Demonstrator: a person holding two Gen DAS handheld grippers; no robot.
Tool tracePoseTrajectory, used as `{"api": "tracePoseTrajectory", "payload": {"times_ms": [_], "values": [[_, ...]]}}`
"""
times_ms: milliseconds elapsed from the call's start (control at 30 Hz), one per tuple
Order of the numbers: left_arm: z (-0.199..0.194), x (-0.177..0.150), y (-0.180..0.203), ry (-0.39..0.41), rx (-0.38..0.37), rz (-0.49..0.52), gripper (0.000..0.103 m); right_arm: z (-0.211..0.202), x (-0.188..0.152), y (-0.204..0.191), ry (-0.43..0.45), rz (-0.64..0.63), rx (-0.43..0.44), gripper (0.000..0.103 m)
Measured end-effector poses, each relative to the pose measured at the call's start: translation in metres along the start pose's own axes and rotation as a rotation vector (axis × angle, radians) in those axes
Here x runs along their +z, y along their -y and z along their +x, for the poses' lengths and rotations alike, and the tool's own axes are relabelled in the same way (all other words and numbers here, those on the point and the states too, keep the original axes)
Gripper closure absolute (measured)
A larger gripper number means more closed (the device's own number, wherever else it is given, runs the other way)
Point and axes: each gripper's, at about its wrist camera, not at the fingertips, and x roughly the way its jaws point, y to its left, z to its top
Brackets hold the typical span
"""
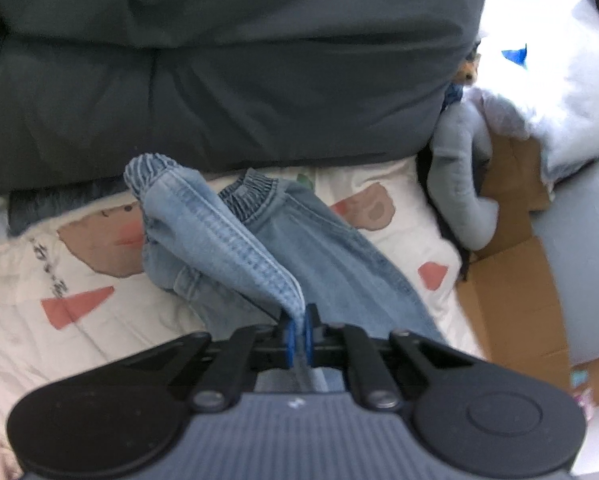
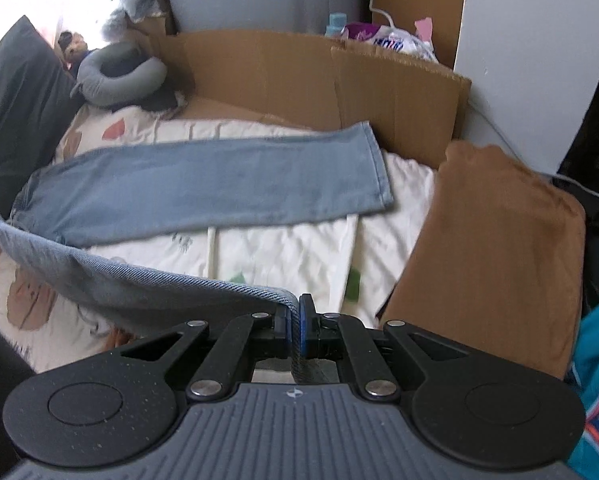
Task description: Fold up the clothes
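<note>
Left wrist view: left gripper (image 1: 298, 326) is clamped tight on a seam edge of the jeans (image 1: 235, 236), blue pads w/ denim pinched between them, fabric pulled up off the bed into a taut ridge. Elastic waistband (image 1: 255, 194) sits toward the far edge of the printed sheet (image 1: 59, 280), just in front of the dark duvet (image 1: 219, 80) that runs along the head side. Grey neck pillow (image 1: 463, 184) is off the sheet's right corner, next to cardboard (image 1: 511, 280). Right wrist view: right gripper (image 2: 295, 322) is also closed hard on denim, a hemmed edge caught btwn the pads and the cloth draping off to the left. The other leg (image 2: 219, 184) lies flat across the middle of the sheet (image 2: 283, 252), its hem pointing to the right side near the cardboard wall (image 2: 319, 80). Folded brown garment (image 2: 491, 256) sits at the bed's right edge, apart from the jeans. Bit of teal fabric (image 2: 597, 360) in the bottom right corner, can't tell what it is.
</note>
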Motion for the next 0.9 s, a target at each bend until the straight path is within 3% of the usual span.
{"api": "tracePoseTrajectory", "payload": {"times_ms": [133,467,900], "values": [[-0.002,0.004,0.012,-0.01,0.035,0.056,0.098,0.01,0.018,0.007,0.031,-0.012,0.015,0.102],[0.006,0.015,0.03,0.008,-0.008,0.042,0.098,0.036,0.045,0.019,0.042,-0.03,0.012,0.102],[0.07,0.046,0.07,-0.041,0.037,0.049,0.098,0.088,0.12,0.015,-0.002,-0.073,-0.066,0.102]]}}
